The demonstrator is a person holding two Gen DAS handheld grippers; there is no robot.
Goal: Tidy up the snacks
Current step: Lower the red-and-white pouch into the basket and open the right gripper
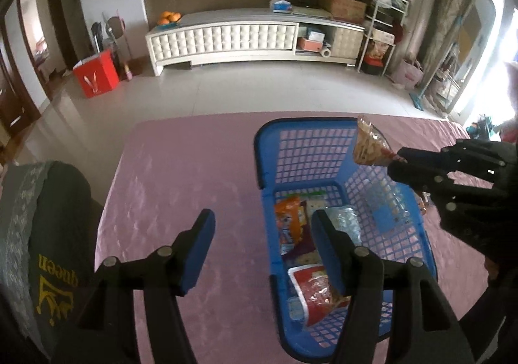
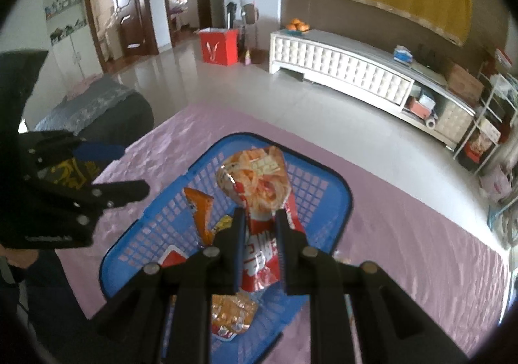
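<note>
Surface: table (image 1: 181, 176) is covered by pink cloth | On it: blue lattice basket (image 1: 323, 143) is set right of centre | Basket is filled with snack packets (image 1: 291, 228)

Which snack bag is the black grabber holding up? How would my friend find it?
Look at the pink table, then the blue basket on it. Above the basket, the right gripper has its jaws shut on a red and orange noodle packet. It is the only snack held in the air; the others lie inside.
</note>
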